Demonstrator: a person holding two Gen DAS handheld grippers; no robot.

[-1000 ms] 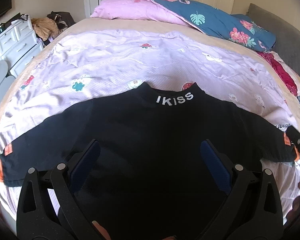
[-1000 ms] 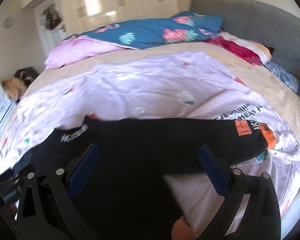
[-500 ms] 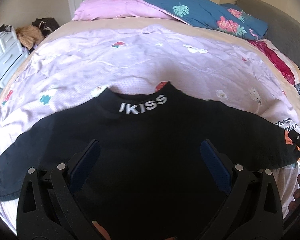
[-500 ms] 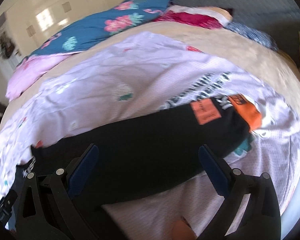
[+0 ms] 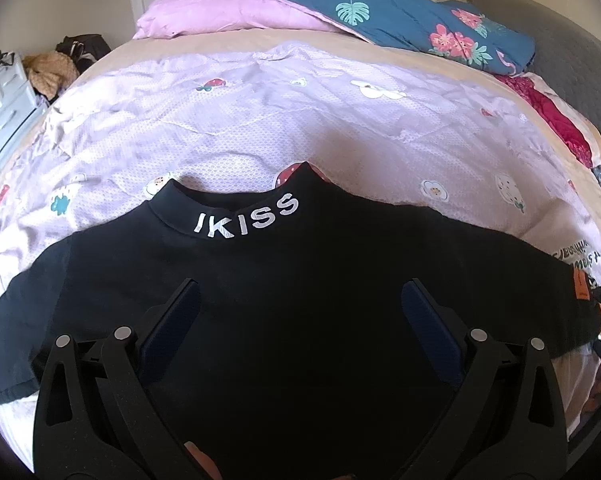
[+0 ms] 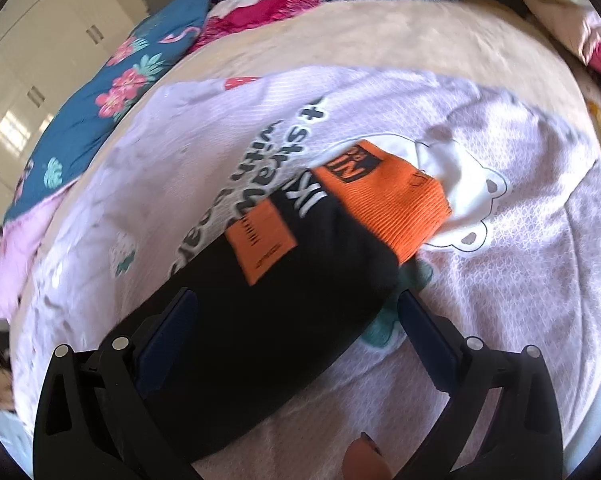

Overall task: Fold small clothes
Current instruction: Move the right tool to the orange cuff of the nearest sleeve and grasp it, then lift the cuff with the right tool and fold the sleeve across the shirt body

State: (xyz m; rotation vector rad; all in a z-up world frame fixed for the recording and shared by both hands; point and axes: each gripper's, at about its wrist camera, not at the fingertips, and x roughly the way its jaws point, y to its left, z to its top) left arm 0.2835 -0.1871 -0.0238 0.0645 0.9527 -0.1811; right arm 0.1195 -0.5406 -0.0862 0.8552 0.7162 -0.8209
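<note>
A: How do the grippers stand?

B: The left gripper point(image 5: 300, 304) is spread wide and holds nothing, hanging over the chest of the black top point(image 5: 300, 280). The right gripper point(image 6: 298, 316) is also apart and empty, straddling the sleeve point(image 6: 268, 304), which runs out toward 1 o'clock.

A: Why that sleeve?

B: Probably because the top lies flat, arms out, on the lilac sheet point(image 5: 260, 120) of the bed. A sleeve is the natural first thing to fold inward, so the right gripper lines up with it while the left waits over the body.

A: And the cloth?

B: Soft matte knit, limp and smooth. The collar point(image 5: 244, 224) at 12 o'clock carries white letters. The cuff point(image 6: 384, 204) is ribbed orange, and an orange patch point(image 6: 260, 240) sits just behind it. The sheet looks thin, dimpled and slightly rumpled, printed with cartoons. A blue floral quilt point(image 5: 420, 24) lies heaped well beyond, at 1 o'clock.
</note>
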